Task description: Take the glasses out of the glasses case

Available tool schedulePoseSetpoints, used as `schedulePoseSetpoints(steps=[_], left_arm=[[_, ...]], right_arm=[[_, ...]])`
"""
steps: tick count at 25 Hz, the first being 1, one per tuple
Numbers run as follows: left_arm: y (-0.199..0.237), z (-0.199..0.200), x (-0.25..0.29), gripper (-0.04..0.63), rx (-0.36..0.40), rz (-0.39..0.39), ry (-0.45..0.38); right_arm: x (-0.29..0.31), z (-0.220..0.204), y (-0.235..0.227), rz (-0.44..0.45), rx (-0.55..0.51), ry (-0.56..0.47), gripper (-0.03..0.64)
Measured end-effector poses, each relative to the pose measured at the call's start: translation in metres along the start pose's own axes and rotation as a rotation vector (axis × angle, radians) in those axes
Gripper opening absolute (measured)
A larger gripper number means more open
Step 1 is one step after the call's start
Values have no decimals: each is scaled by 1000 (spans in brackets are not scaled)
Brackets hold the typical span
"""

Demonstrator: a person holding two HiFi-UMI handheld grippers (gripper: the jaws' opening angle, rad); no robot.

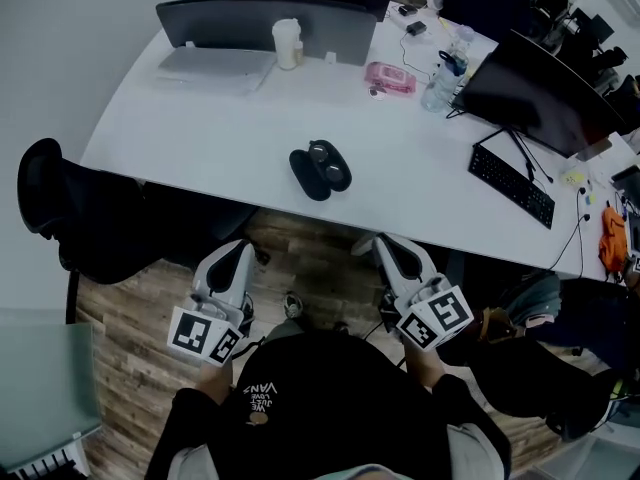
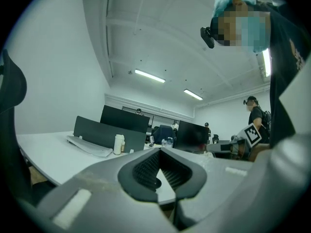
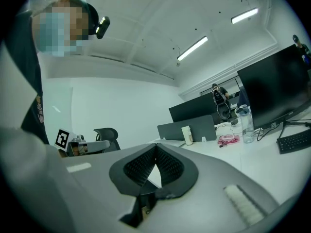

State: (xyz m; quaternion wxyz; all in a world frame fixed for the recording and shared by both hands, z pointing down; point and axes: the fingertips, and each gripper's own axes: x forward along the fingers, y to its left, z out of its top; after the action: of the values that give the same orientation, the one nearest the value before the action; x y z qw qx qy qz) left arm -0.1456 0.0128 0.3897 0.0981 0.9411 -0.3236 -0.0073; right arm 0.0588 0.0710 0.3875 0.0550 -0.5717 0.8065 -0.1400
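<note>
Both grippers are held low and close to the person's body, over the wood floor [image 1: 130, 318] on the near side of the table. The left gripper [image 1: 240, 249] has its jaws pressed together at the tips with nothing between them, as its own view shows [image 2: 160, 150]. The right gripper [image 1: 384, 240] is likewise closed and empty [image 3: 155, 147].

Beyond them runs the near edge of a broad white table [image 1: 200, 138], with a dark chair [image 1: 60, 208] at its left end. The case [image 1: 320, 169] lies on the table well beyond both grippers, roughly midway between them. It shows as two dark halves side by side, and its contents are too dark to make out.

At the far side stand a cup [image 1: 287, 44] against a grey divider [image 1: 250, 23], a pink pouch [image 1: 389, 77] and a bottle [image 1: 443, 80]. To the right are a keyboard [image 1: 511, 185] and a monitor [image 1: 540, 98]. The room is an office with white walls and strip lights.
</note>
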Motion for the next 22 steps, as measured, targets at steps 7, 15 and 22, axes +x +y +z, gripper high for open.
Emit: schedulePoseSetpoints(steps=[7,15,22], left_arm=[[38,8,11,0,8,-77,17],[70,0,16,0,-20,-86,24],[73,-11,34,0,-35,-90,45]], right_arm=[[29,-2,6,-79,9,-20,2],[41,-9,3,-142,3,-4,2],[56,-16,-16,-148,9,1,2]])
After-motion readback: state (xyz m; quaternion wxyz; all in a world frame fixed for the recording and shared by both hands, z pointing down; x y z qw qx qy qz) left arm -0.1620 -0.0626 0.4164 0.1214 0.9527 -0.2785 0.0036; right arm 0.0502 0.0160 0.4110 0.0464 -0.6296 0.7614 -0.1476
